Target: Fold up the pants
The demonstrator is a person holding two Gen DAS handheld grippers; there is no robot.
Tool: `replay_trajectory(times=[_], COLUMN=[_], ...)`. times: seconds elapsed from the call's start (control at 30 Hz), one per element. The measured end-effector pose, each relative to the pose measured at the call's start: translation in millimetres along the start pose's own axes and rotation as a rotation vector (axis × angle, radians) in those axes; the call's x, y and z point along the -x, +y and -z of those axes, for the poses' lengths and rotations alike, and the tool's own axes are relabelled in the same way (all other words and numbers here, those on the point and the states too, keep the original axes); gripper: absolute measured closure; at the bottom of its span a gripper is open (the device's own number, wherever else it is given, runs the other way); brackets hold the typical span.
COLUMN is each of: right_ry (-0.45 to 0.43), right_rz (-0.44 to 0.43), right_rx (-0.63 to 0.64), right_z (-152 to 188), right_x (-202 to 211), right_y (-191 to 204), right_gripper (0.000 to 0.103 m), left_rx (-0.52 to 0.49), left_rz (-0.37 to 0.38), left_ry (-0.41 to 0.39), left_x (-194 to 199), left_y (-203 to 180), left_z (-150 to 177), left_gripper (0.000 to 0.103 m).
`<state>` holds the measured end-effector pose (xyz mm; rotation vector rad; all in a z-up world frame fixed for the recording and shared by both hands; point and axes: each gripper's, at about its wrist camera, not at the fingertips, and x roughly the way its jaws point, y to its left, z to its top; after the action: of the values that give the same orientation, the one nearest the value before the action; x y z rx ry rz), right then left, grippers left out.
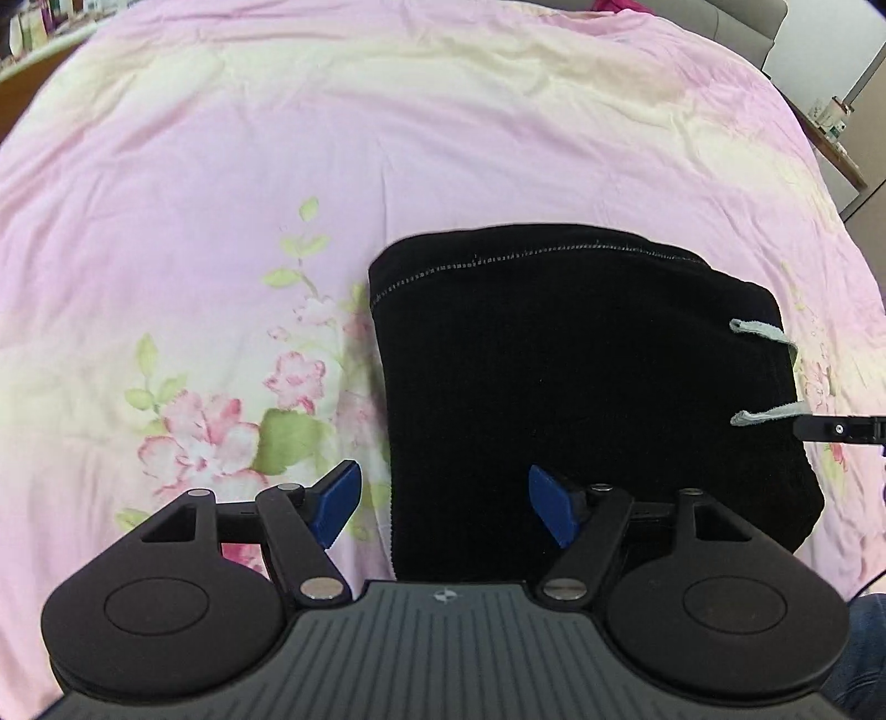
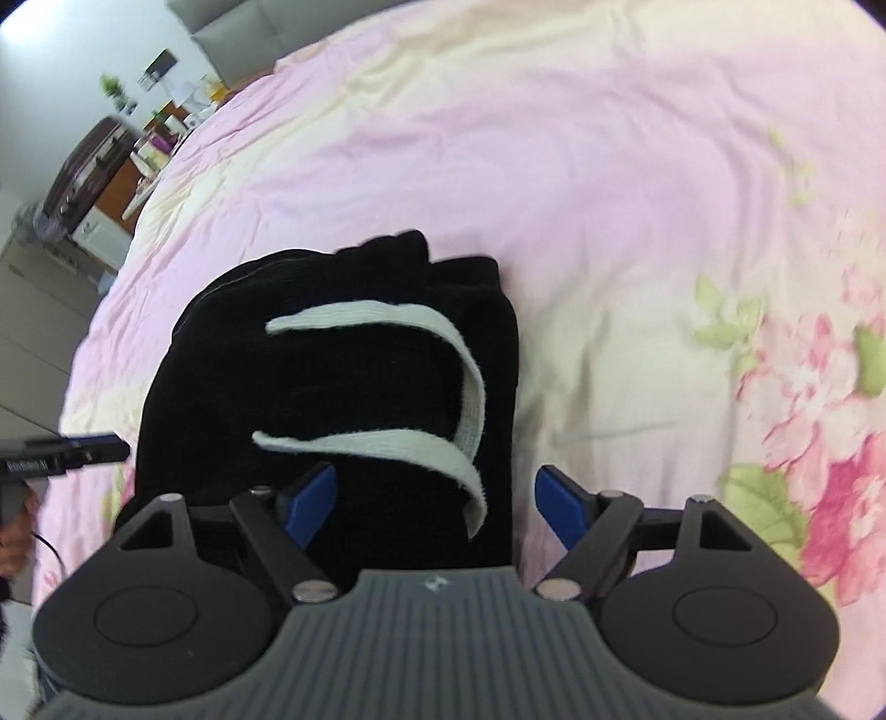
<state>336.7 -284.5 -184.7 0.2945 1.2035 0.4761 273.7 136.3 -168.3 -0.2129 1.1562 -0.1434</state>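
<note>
Black pants (image 1: 587,387) lie folded on the bed (image 1: 443,138); our left tongs (image 1: 443,507) and right tongs (image 2: 434,507) gape, grasping nothing; we should tuck the drawstring (image 2: 387,437) in.

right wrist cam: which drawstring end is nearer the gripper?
The lower drawstring end, tip just above the right gripper and its left blue pad. The upper end lies farther up the folded black pants. Both rest loose on the fabric.

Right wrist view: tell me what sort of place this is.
Most likely a bedroom. The black pants lie folded on a wide pink floral bedspread, with a grey upholstered headboard at its far end and a cluttered wooden side cabinet beside it.
</note>
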Motion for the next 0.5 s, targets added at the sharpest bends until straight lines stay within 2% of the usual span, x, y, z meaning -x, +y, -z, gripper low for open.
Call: replay_trajectory(times=[0.13, 0.23, 0.5], right_ry=[0.048, 0.074, 0.104], right_rz=[-0.087, -0.143, -0.191], right_rx=[-0.100, -0.171, -0.220], right_z=[-4.6, -7.2, -9.2], right_x=[-17.5, -31.9, -54.5], right_y=[-17.1, -26.1, -34.2], right_gripper=[0.030, 0.030, 0.027], left_rx=[0.028, 0.065, 0.119], left_rz=[0.041, 0.103, 0.262], left_ry=[0.019, 0.036, 0.064], left_x=[-14.9, -22.8, -43.2], left_y=[4.9, 16.3, 44.7], left_z=[-3.4, -3.7, -3.7], left_gripper=[0.016, 0.014, 0.009])
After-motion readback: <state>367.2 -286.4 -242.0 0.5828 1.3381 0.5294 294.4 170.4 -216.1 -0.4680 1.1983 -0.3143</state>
